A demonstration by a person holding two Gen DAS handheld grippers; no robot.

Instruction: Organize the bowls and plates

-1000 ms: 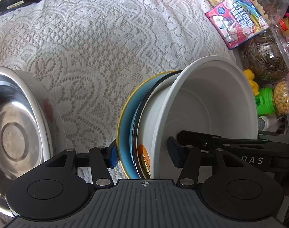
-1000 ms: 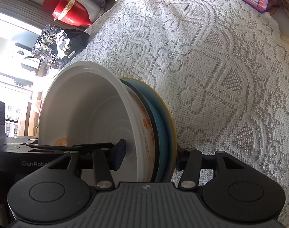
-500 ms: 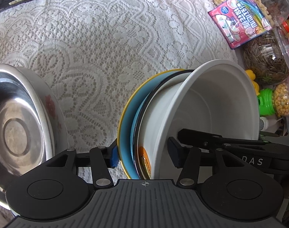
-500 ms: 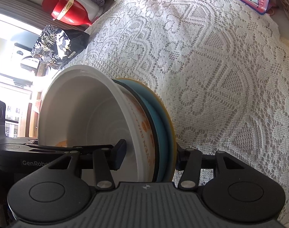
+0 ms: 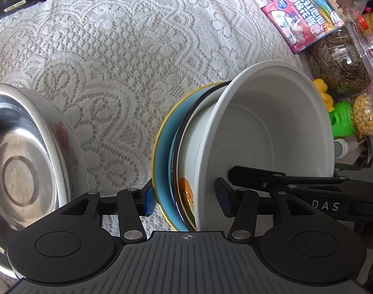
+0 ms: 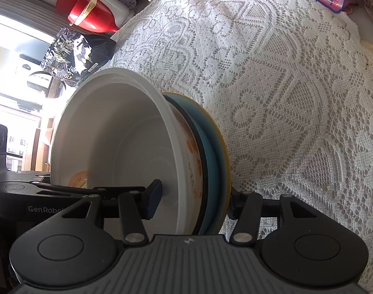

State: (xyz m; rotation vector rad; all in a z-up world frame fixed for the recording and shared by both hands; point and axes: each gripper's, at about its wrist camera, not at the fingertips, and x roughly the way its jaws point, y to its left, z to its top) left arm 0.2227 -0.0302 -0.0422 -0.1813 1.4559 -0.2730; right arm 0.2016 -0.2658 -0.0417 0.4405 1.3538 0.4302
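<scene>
My left gripper [image 5: 185,199] has its jaws drawn in on the near edge of a nested stack; one blue pad presses the back of the yellow-rimmed blue plate [image 5: 163,161], the other sits inside the deep white bowl [image 5: 267,132]; between them lies a dark-rimmed dish with orange print [image 5: 186,193]. My right gripper [image 6: 192,197] clamps the same stack from the opposite side, one pad inside the white bowl [image 6: 117,142], the other finger behind the blue plate [image 6: 214,156]; the jaws are only as wide as the stack is thick. The stack is tipped on its side in both views and held above the white lace tablecloth [image 5: 117,56]. Just left of my left gripper sits a shiny steel bowl [image 5: 22,161] on the cloth. Farther off, at the right edge, stand a green bottle with yellow pellets [image 5: 350,121], a clear jar of sunflower seeds [image 5: 340,66] and a pink snack packet [image 5: 306,14]; a black printed bag [image 6: 73,54] and a red vessel [image 6: 93,14] lie beyond the cloth's far end. Compared with a second ago, the grip is unchanged; the stack sits slightly lower and the steel bowl slightly further down in the left view.
</scene>
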